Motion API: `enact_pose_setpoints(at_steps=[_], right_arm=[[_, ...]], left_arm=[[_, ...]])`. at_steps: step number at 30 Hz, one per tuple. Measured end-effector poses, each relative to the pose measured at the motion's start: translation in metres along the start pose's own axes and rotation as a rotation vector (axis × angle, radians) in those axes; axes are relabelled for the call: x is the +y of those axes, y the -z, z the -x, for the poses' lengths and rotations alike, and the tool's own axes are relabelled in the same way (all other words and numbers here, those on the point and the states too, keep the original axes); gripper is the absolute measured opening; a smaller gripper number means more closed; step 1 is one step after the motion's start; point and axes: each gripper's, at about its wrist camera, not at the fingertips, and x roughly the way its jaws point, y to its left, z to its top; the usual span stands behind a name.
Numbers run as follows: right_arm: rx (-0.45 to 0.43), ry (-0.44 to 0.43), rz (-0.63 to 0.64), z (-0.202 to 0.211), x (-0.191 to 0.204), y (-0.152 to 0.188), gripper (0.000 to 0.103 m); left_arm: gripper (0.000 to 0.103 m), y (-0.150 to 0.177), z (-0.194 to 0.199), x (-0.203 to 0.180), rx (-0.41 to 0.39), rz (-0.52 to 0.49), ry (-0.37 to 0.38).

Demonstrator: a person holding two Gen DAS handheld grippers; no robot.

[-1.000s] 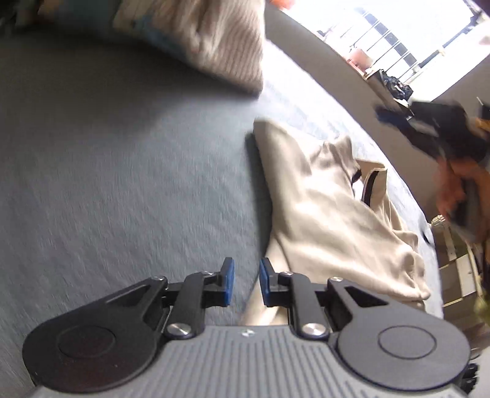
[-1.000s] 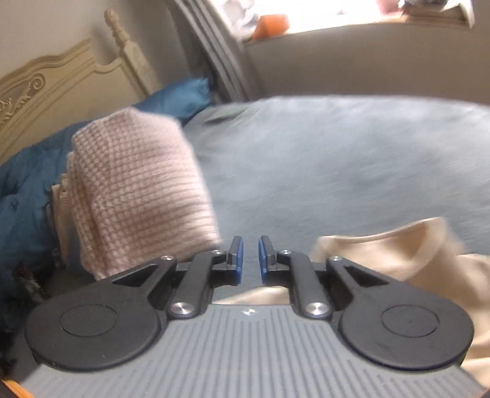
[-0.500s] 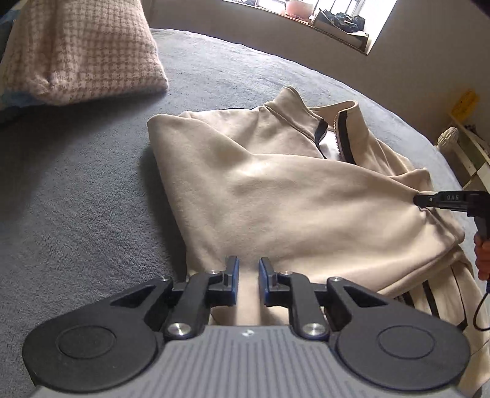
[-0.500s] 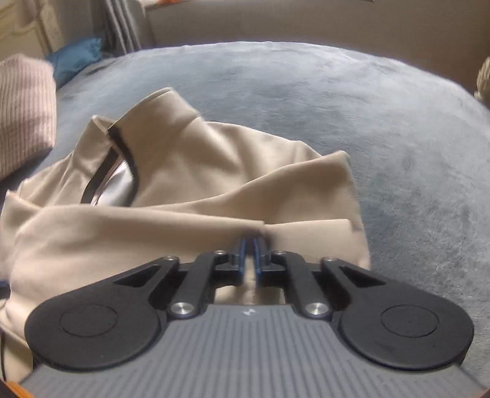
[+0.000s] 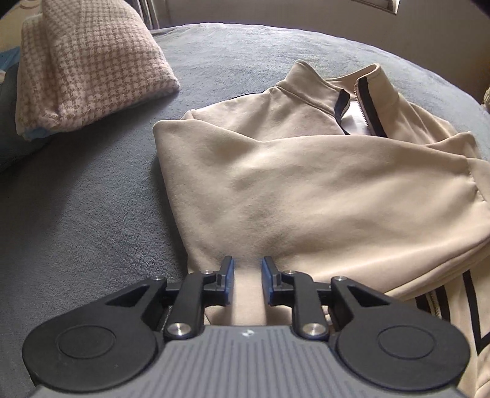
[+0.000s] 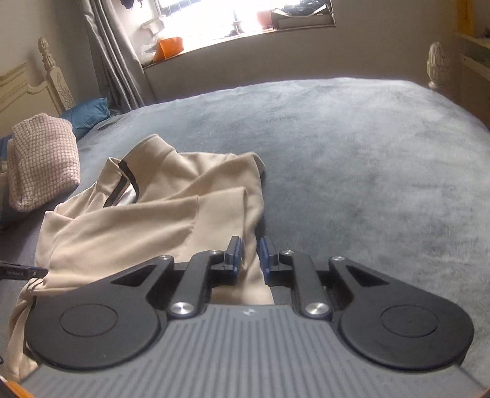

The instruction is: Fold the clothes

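A home bedroom: blanketed bed point(image 6: 352, 147), carved headboard point(image 6: 52, 79), curtained window point(image 6: 214, 18).

jacket point(image 5: 306, 183): soft beige cloth, smooth and matt, with dark trim and a metal-toothed zip at the collar
bedcover point(image 6: 352, 147): grey-blue plush cloth, fuzzy nap, matt
folded knit point(image 5: 88, 64): coarse woven cloth in pink-and-cream check, rough-looking
left gripper point(image 5: 246, 277): matt black plastic arms, blue pads, shiny metal rivets, ribbed grey body
right gripper point(image 6: 250, 255): same black plastic, blue pads, bright rivets
bedpost point(image 6: 56, 78): cream-painted carved wood
curtain point(image 6: 113, 58): grey cloth, pleated
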Motion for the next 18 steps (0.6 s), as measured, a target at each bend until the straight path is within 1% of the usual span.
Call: enact_pose_setpoints(at_steps=[1,3,5,7,11,13,15,16,17,18], right_arm=[[0.009,-0.008,-0.023,0.003,-0.005,0.005,0.013],[0.007,-0.053,-0.026,0.004,-0.003,0.007,0.015],[0.008,-0.1,-0.025,0.002,0.002,0.005,0.015],[0.015,-0.148,-0.02,-0.001,0.01,-0.001,0.015],[0.049,-0.206,-0.016,-0.004,0.03,-0.02,0.015],[0.066,-0.229,0.002,-0.005,0.04,-0.03,0.015],[0.074,-0.239,0.055,-0.007,0.051,-0.036,0.015],[0.071,-0.245,0.09,-0.009,0.058,-0.039,0.015],[0.068,-0.246,0.126,-0.011,0.064,-0.041,0.015],[0.063,-0.241,0.159,-0.014,0.07,-0.042,0.015]], left_arm=[[0.025,-0.002,-0.001,-0.005,0.009,-0.003,-0.027],[0.027,-0.004,-0.005,-0.017,0.021,-0.03,-0.086],[0.03,-0.006,-0.007,-0.029,0.031,-0.073,-0.149],[0.032,-0.01,-0.01,-0.04,0.049,-0.143,-0.205],[0.049,-0.018,-0.012,-0.055,0.101,-0.307,-0.297],[0.05,-0.025,-0.009,-0.056,0.167,-0.409,-0.299],[0.05,-0.038,-0.001,-0.055,0.238,-0.528,-0.274],[0.05,-0.048,0.008,-0.054,0.247,-0.586,-0.253],[0.052,-0.06,0.018,-0.051,0.231,-0.626,-0.224],[0.058,-0.073,0.027,-0.047,0.211,-0.651,-0.195]])
